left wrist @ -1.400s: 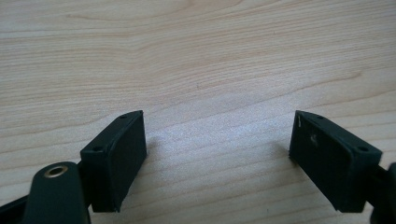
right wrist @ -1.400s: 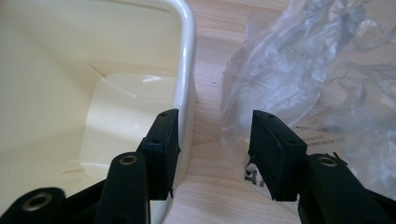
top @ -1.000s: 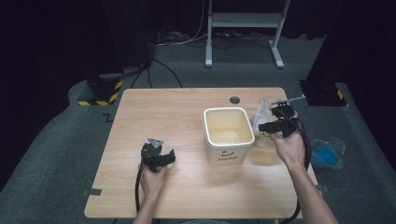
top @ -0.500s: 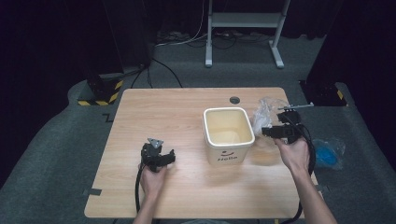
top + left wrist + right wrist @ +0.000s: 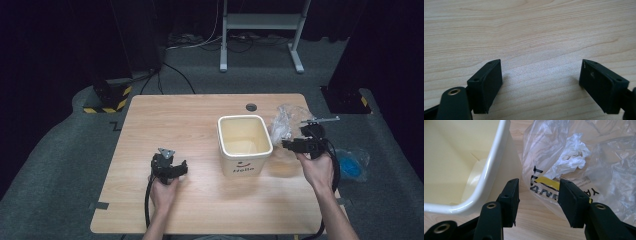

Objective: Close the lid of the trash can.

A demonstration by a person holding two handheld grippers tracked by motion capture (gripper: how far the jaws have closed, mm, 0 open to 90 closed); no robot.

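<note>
Meanwhile, our right tongs (image 5: 289, 144) had dropped from the far right toward the clear plastic bag (image 5: 286, 119), which lay on the surface (image 5: 200, 115) just right of the cream bin (image 5: 245, 145) — we judged a grab was coming. The right gripper view showed more: jaws apart, the bag's edge (image 5: 544, 185) between them, unpinched, with crumpled white paper (image 5: 571, 160) inside. Our left tongs (image 5: 540, 82) sat released over bare wood, unmoved.
</note>
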